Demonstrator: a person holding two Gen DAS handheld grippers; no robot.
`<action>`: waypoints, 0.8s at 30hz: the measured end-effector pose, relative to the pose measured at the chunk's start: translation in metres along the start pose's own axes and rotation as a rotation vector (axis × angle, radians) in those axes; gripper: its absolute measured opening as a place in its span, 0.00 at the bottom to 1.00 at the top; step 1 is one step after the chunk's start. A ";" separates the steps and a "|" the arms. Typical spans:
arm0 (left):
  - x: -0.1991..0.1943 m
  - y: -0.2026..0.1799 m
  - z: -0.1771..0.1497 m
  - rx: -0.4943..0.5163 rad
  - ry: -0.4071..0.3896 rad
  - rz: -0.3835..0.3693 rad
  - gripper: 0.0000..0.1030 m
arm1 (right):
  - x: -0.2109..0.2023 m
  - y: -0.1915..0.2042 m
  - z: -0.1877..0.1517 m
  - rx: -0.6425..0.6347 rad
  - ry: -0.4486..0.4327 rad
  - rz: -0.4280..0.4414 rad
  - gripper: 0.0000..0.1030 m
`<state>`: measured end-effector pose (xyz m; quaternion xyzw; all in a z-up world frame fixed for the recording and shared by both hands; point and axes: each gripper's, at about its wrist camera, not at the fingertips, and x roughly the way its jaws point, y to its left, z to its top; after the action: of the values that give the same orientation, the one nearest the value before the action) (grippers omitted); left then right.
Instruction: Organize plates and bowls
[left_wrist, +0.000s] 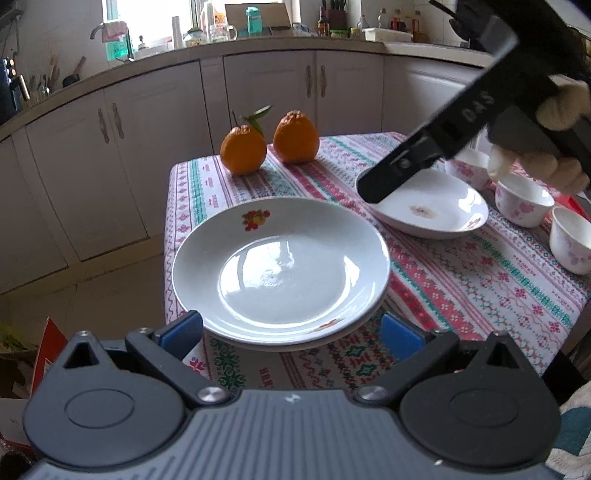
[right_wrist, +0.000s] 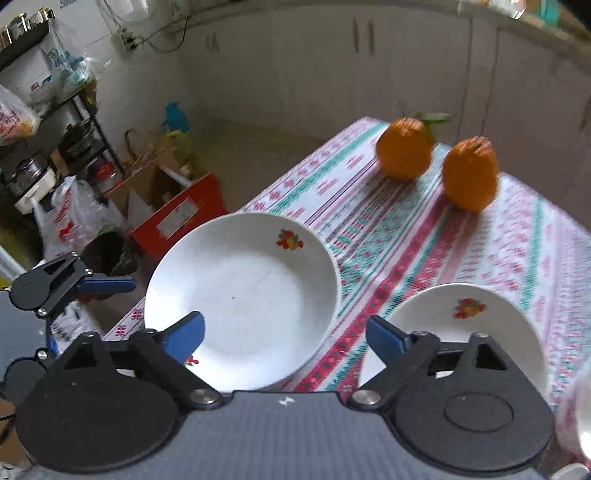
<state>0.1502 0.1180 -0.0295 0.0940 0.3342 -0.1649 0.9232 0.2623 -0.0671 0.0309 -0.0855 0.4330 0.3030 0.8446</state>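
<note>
Two white plates with a fruit print lie stacked (left_wrist: 280, 269) at the table's near left corner. My left gripper (left_wrist: 291, 336) is open, its blue pads either side of the stack's near rim without touching it. A third white plate (left_wrist: 436, 214) lies to the right. One finger (left_wrist: 391, 181) of the right gripper hangs over its far left rim. In the right wrist view my right gripper (right_wrist: 286, 334) is open and empty above the gap between the stack (right_wrist: 240, 291) and the single plate (right_wrist: 469, 332). Three small white bowls with pink flowers (left_wrist: 524, 199) stand at the far right.
Two oranges (left_wrist: 243, 149) (left_wrist: 295, 138) sit at the far left corner of the patterned tablecloth (left_wrist: 461, 280). The left table edge drops to the floor, where a red box (right_wrist: 177, 218), bags and a metal rack (right_wrist: 74, 147) stand. Kitchen cabinets (left_wrist: 258, 92) run behind the table.
</note>
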 end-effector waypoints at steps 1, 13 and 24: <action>-0.003 -0.001 0.000 -0.002 -0.006 -0.004 0.99 | -0.007 0.002 -0.005 0.000 -0.027 -0.025 1.00; -0.012 -0.018 0.020 0.013 -0.033 0.029 0.99 | -0.045 0.002 -0.085 0.121 -0.158 -0.325 1.00; 0.019 -0.040 0.066 0.085 -0.009 0.001 0.99 | -0.041 -0.023 -0.127 0.264 -0.122 -0.379 1.00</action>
<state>0.1877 0.0573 0.0057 0.1325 0.3229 -0.1786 0.9199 0.1712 -0.1556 -0.0175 -0.0354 0.3931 0.0843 0.9149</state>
